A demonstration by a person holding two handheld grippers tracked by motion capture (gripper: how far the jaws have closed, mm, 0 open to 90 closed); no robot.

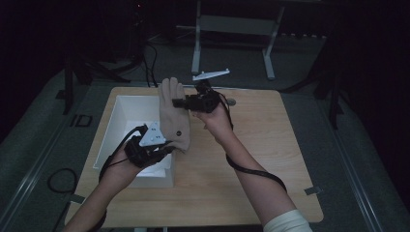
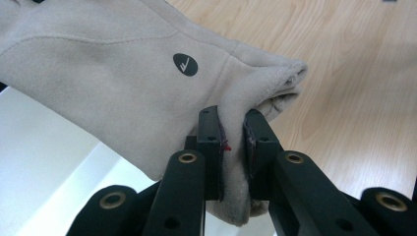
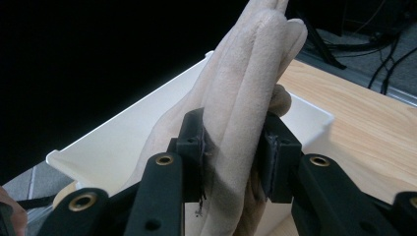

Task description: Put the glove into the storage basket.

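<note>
A beige fleece glove [image 1: 173, 115] with a small black round logo hangs stretched between both grippers above the table. My left gripper [image 1: 164, 149] is shut on the glove's cuff [image 2: 268, 91]; the jaws pinch the fabric tight. My right gripper [image 1: 180, 103] is shut on the glove's finger end [image 3: 236, 128], the pads pressing both sides of the stacked fingers. The glove is held over the right edge of the white box [image 1: 126, 112]. In the right gripper view the glove's fingers [image 3: 268, 34] point up past the jaws.
The white open box [image 3: 123, 132] sits on the left half of the wooden table [image 1: 251, 145]. A white flat part [image 1: 211, 75] lies just beyond the table's far edge. Table legs and cables stand on the dark floor behind.
</note>
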